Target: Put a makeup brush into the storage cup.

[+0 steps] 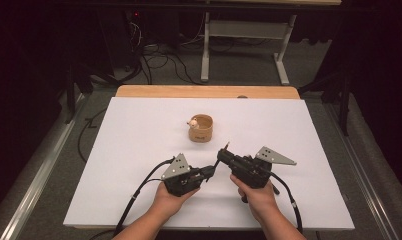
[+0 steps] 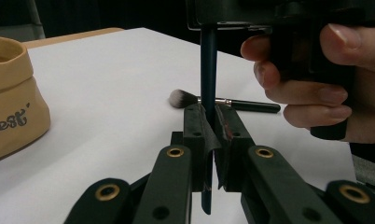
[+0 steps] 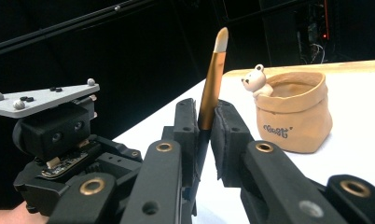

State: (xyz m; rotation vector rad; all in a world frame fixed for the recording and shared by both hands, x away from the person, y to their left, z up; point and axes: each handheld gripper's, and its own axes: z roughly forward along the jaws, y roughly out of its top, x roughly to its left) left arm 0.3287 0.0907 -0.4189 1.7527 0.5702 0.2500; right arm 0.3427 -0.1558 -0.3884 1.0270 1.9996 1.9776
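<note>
A slim brush with a dark teal handle, a gold ferrule and a pale tip stands nearly upright between my two grippers. My left gripper is shut on the lower part of its handle. My right gripper is shut on it at the gold ferrule, and the tip sticks out above the jaws. In the high view both grippers meet over the near middle of the white table, the left gripper pointing right and the right gripper pointing left, with the brush tip just above them.
A tan pouch-shaped cup with a small bear figure on its rim stands at the table's middle, beyond the grippers. A fluffy brush with a black handle lies flat on the white table near the right hand.
</note>
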